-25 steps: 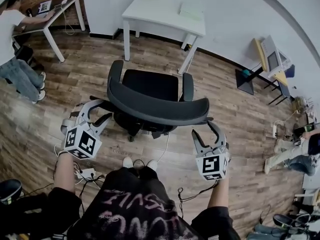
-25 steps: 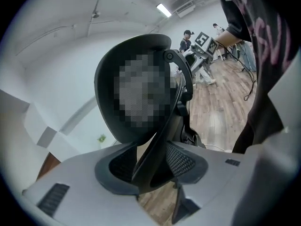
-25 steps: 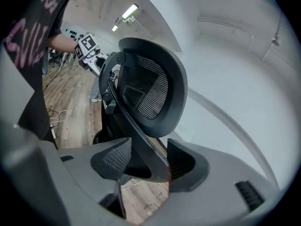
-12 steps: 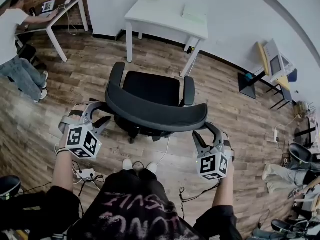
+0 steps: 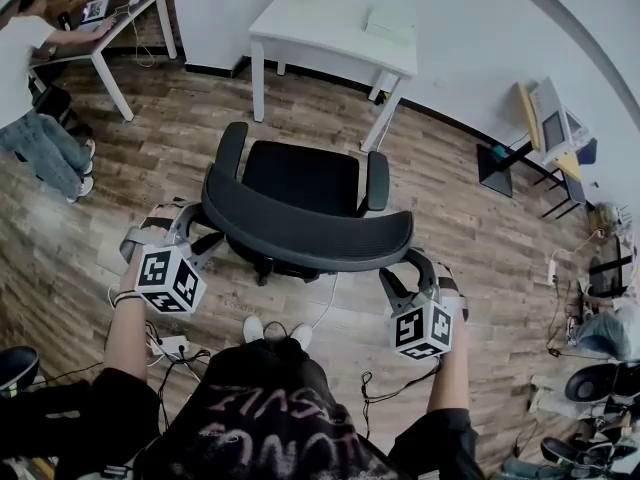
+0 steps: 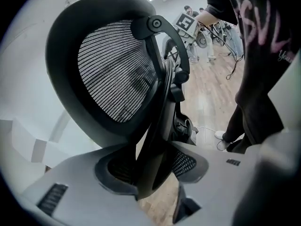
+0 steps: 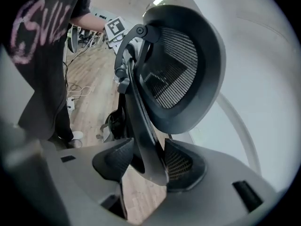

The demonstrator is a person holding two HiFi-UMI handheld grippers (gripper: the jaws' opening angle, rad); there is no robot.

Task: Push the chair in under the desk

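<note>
The chair (image 5: 300, 173) stands out on the open wood floor (image 5: 450, 228), its seat facing the white desk (image 5: 330, 33) at the floor's far edge by the wall. It is still well apart from the desk, with a stretch of bare boards between them. Its backrest (image 5: 305, 233) curves toward the person holding the grippers. The left gripper (image 5: 185, 230) is at the backrest's left end. Seen along its own jaws, they stand wide with the dark rim of the backrest between them, and both pads seem to bear on it, so I take that side as gripped. The right gripper (image 5: 405, 268) is at the backrest's right end, and that is where the change lies. A second ago its jaws were as wide as they go. Now they are closing around the rim, with one pad against it and a small gap still showing at the other. The chair has hardly shifted toward the desk in that time. The hands have only settled closer onto the backrest. To my eye the hold is just being made on both ends, and the real push has yet to start. The way to the desk looks clear, though cables (image 5: 170, 346) lie on the floor by the person's feet.
</note>
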